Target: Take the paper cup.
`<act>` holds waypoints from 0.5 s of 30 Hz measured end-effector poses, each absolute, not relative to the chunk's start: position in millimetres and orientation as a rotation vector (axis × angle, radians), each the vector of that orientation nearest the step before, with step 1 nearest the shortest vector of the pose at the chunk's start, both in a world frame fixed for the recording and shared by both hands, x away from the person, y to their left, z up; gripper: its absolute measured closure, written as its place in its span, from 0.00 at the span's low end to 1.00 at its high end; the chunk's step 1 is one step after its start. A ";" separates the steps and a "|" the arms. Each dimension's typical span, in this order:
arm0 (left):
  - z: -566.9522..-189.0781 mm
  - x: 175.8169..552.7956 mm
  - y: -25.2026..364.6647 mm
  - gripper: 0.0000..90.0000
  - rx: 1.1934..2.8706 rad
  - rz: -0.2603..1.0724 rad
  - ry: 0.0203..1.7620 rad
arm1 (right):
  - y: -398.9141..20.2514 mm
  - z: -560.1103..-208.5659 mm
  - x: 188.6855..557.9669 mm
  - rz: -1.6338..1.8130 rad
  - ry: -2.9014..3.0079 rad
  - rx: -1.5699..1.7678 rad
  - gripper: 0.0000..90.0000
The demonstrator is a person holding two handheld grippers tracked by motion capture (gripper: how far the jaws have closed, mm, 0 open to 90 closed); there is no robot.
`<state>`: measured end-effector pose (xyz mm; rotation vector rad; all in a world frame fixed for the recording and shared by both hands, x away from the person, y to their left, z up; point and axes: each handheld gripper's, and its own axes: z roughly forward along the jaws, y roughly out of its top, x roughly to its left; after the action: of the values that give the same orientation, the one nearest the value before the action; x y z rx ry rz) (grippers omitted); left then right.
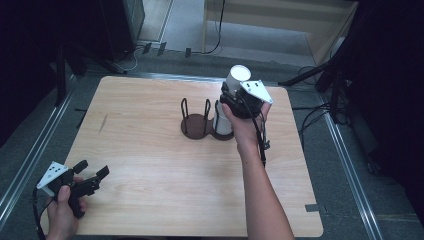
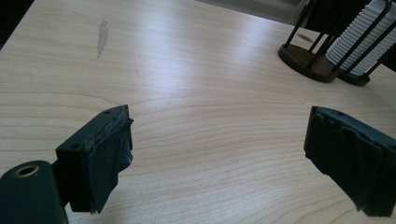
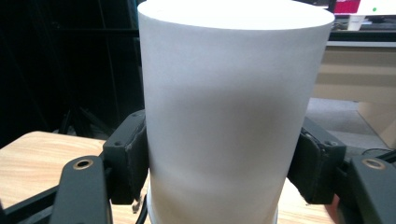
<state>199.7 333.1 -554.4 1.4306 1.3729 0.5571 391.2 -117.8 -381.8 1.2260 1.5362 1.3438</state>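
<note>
Nearest me in the high view, my left gripper [image 1: 92,176] sits low at the near-left corner of the wooden table [image 1: 150,165], jaws spread wide with nothing between them. Its own view confirms the wide gap over bare wood [image 2: 201,140] and adds a grey smudge [image 2: 102,35] on the boards that reads from above as a thin streak.

Farther out, my right gripper [image 1: 235,95] is raised over the middle-far part of the table, clamped on a white cup [image 1: 238,77]. From the right gripper view I get what the high view cannot: both pads press flat against the cup's [image 3: 224,126] sides, low on its wall.

Just beneath that hand stands a dark wire holder [image 1: 196,120] with two round bases; the right one holds a ribbed white stack [image 1: 221,122], the left is empty. The left gripper view shows the stack's [image 2: 362,39] ribbing clearly.
</note>
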 end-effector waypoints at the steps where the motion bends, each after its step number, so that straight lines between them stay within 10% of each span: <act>1: -554.4 199.7 333.1 0.09 1.430 0.557 1.374 | -119.1 -379.3 390.1 1.343 1.529 1.227 0.35; 15: -554.4 198.9 332.9 0.09 1.424 0.569 1.374 | -135.3 -357.9 370.2 1.386 1.509 1.224 0.35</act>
<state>198.9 332.9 -554.4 1.4235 1.3741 0.5690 370.2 -135.3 -357.9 1.2237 1.5094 1.3865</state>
